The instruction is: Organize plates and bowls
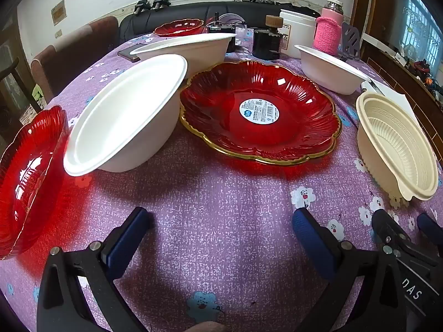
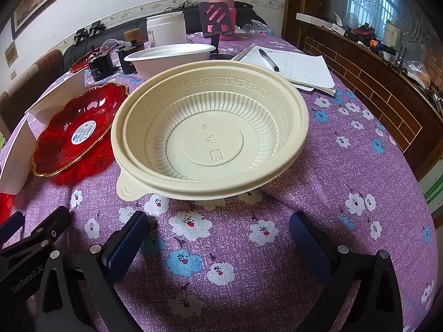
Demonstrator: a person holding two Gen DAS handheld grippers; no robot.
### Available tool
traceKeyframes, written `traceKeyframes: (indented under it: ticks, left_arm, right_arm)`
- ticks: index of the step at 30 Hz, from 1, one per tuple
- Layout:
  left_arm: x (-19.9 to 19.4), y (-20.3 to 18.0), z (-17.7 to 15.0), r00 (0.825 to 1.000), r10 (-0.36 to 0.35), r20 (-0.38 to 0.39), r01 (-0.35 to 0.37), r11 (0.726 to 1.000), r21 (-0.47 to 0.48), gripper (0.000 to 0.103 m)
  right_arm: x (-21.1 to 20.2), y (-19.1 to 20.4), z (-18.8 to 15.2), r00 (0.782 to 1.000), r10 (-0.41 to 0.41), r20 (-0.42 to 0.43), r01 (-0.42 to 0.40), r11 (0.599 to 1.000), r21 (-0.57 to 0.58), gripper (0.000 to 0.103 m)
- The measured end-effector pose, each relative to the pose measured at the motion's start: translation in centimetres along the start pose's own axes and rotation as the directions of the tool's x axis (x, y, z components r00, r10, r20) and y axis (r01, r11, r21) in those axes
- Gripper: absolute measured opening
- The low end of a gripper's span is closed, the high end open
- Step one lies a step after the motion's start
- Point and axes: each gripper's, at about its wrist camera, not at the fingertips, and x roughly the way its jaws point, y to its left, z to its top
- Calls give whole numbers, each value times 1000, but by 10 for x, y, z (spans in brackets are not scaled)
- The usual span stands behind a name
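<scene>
From the left wrist view, we find the left gripper [image 1: 221,221] released, its blue pads spread wide over bare purple tablecloth [image 1: 221,193] with nothing between them. Ahead sits the large red plate [image 1: 260,113], gold-rimmed and bearing a round label, flat on the cloth. Just left of it a white bowl [image 1: 124,116] stands touching the plate's edge, with a second white bowl [image 1: 191,47] behind and a third [image 1: 329,69] at far right. A second red plate [image 1: 27,177] lies at the left edge — a third [image 1: 178,27] far back. The cream ribbed bowl [image 1: 396,144] stands to the right, apart from the large plate.

From the right wrist view, the right gripper [image 2: 218,221] is likewise released and empty, hovering just short of the cream ribbed bowl [image 2: 210,135]. The red plate [image 2: 77,130] lies beside that bowl's left — notepad and pen [image 2: 293,66] behind.
</scene>
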Motion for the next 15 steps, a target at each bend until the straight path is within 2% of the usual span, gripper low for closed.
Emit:
traceKeyframes:
  ticks: [15]
  left_arm:
    - [0, -1, 0, 1000, 7, 1, -7, 1000, -3, 103]
  right_arm:
    - [0, 0, 0, 1000, 1, -1, -1, 1000, 2, 102]
